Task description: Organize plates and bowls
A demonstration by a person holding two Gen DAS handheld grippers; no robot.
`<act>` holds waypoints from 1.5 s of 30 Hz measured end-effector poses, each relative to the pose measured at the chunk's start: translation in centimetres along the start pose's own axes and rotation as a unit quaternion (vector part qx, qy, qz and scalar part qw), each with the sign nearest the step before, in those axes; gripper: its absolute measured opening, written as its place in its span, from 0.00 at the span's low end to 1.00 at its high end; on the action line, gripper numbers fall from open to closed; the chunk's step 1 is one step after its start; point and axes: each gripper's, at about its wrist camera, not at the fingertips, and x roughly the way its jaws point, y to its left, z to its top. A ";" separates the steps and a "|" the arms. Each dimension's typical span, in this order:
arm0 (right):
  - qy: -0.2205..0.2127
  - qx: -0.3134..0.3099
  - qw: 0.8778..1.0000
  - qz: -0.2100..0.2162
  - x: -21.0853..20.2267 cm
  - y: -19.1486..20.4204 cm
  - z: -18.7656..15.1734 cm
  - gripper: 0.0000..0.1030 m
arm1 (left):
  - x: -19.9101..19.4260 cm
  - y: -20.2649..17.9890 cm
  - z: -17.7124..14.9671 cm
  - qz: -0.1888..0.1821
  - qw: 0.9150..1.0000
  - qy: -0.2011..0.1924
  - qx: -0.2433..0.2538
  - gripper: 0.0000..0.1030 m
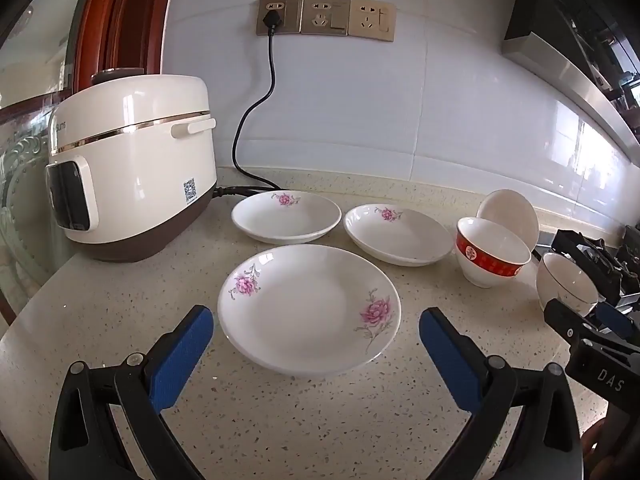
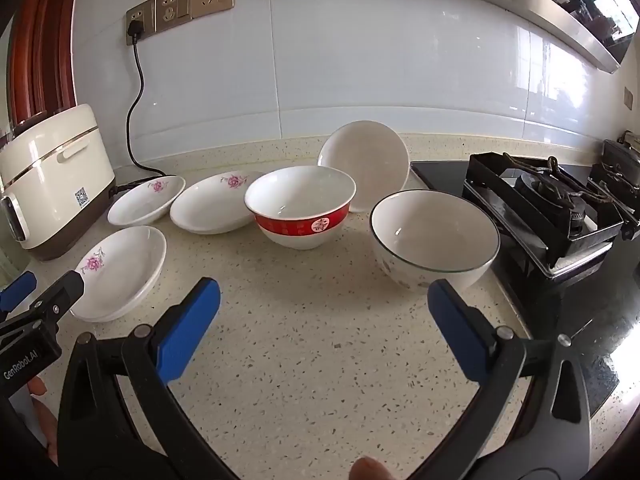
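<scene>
Kitchen countertop (image 1: 120, 320), pale speckled stone, bearing loose crockery, none yet stacked. Left gripper (image 1: 316, 330): blue-padded jaws spread to full width, nothing held, angled down toward the counter. Right gripper (image 2: 324, 304): likewise fully spread, empty, angled down. Item 1, near plate (image 1: 308, 310): directly ahead of the left gripper, its near rim lying between and just beyond the open pads; shallow, round, so no long axis to align with; white glaze, two pink flower sprays on the rim; nearer the left hand than the right. Items 2 and 3, far-left plate (image 1: 286, 216) and far-right plate (image 1: 398, 234): same floral pattern, flat on the counter behind item 1, side by side and close together, contact uncertain. Item 4, red-banded bowl (image 2: 300, 212): upright, white inside, ahead of the right gripper and slightly left of its centre line, well apart from the pads. Item 5, dark-rimmed bowl (image 2: 434, 236): upright, white with faint grey pattern, ahead and to the right, nearest the right-hand pad, close to the stove (image 2: 552, 216). Item 6, plain white dish (image 2: 366, 164): tilted on edge behind the two bowls, what props it not visible. Rice cooker (image 1: 128, 168): far left, plugged in. Likely opening move: left gripper forward onto the near plate's rim; right gripper better placed for the bowls.
</scene>
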 end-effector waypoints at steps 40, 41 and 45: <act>-0.003 0.005 1.000 -0.002 0.0 -0.2 0.1 1.00 | 0.1 0.0 -0.2 -0.007 1.000 -0.019 -0.015 1.00; -0.003 0.005 1.000 -0.003 0.0 -0.2 0.0 1.00 | 0.1 0.0 -0.2 -0.008 1.000 -0.020 -0.015 1.00; -0.002 0.005 1.000 -0.004 0.0 -0.3 0.0 1.00 | 0.0 0.1 -0.3 -0.005 1.000 -0.024 -0.013 1.00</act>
